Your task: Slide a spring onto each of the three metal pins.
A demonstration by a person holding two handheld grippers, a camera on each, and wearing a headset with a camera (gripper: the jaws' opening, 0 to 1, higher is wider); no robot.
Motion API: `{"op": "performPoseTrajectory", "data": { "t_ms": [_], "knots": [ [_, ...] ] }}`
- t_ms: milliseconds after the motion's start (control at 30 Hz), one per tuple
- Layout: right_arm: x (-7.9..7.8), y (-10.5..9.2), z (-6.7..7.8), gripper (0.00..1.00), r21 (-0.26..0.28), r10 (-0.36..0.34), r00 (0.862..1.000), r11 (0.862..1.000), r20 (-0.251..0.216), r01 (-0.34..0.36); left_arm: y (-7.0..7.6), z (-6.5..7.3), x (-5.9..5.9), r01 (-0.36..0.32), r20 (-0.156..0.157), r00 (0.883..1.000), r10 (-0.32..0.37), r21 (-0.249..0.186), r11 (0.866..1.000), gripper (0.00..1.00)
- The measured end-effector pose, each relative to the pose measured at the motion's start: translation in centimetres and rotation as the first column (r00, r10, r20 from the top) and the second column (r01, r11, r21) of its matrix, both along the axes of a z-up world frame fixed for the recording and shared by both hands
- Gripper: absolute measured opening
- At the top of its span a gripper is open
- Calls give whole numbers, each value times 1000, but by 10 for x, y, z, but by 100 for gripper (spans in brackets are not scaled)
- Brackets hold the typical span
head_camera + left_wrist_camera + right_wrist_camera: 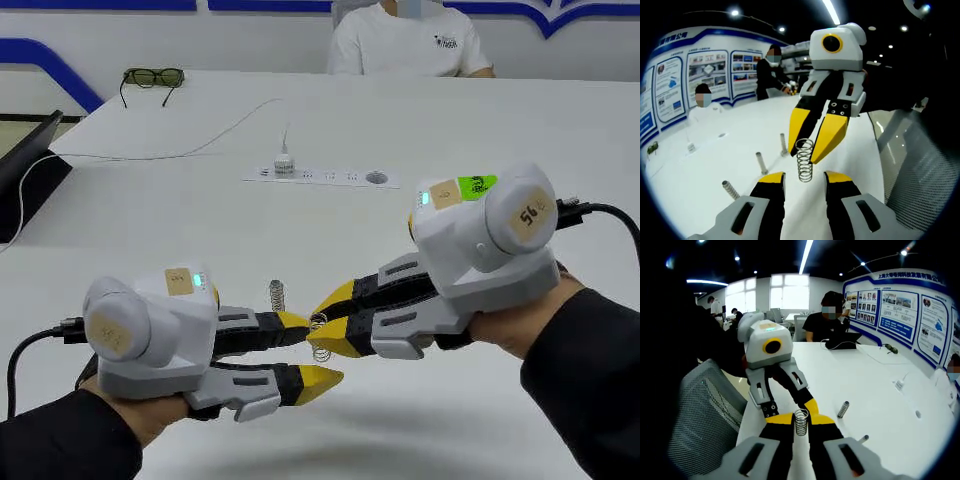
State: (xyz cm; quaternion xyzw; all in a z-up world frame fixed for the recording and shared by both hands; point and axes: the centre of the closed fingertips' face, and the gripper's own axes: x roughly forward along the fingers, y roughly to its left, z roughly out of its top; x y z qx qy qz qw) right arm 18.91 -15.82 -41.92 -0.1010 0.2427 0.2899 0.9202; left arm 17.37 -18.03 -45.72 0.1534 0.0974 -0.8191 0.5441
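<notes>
A small steel spring hangs upright in mid-air, pinched near its top by my right gripper. In the right gripper view the same spring stands between that gripper's yellow tips. My left gripper is open, its tips either side of the spring's lower end without squeezing it. In the head view both grippers meet tip to tip above the white table, left gripper from the left, right gripper from the right. Two bare pins stand behind, and a third pin wears a spring.
A power strip with a plugged cable lies mid-table, and glasses at the far left. A person in white sits across. A mesh chair stands by the table's edge.
</notes>
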Motion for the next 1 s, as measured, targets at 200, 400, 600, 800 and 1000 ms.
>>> {"op": "performPoseTrajectory", "data": {
  "t_ms": [200,400,600,800,1000],
  "knots": [
    [4,-14,6,12,8,-38,999,999,17,38,1,1,7,-38,-19,999,38,-13,999,41],
    [8,-31,13,12,12,-88,995,996,38,87,3,1,14,-68,-36,997,67,-16,998,47],
    [15,-53,20,12,11,-148,987,989,63,147,6,-1,19,-94,-44,995,94,-12,995,52],
    [25,-75,21,12,7,-223,971,975,88,223,7,-2,23,-111,-48,993,111,-11,994,55],
    [35,-93,21,12,21,-283,954,959,100,282,9,-2,25,-123,-54,991,122,-9,992,58]
  ]
}}
